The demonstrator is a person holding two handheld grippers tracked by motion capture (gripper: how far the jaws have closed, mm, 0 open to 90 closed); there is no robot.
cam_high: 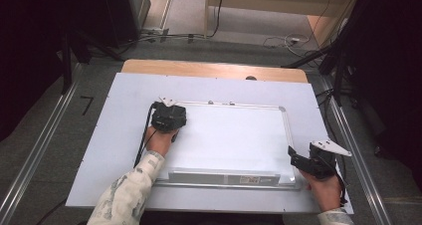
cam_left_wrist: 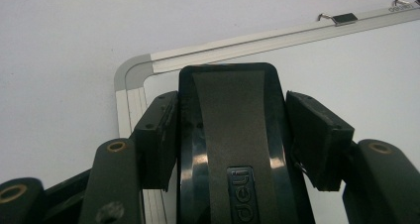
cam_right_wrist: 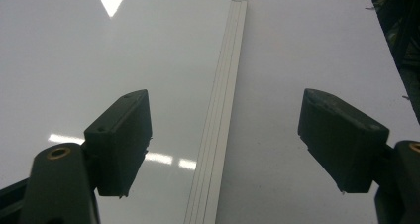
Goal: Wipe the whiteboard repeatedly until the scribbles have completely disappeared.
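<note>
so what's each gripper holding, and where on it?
Left gripper clamps a black whiteboard eraser across its long sides. Right gripper is open, holding nothing, over the whiteboard edge.

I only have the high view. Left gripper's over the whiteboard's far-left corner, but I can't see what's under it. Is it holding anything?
Observer: Yes. In the left gripper view the left gripper is shut on a black eraser, one pad on each side of it.
Operator: Any marking on it?
Observer: Raised lettering on its top band, cut off at the bottom edge of the picture; I can't read it fully.
Operator: And the right gripper, open or shut?
Observer: Open. In the right gripper view the right gripper has its jaws wide apart, nothing between them, straddling the whiteboard frame's right edge.
</note>
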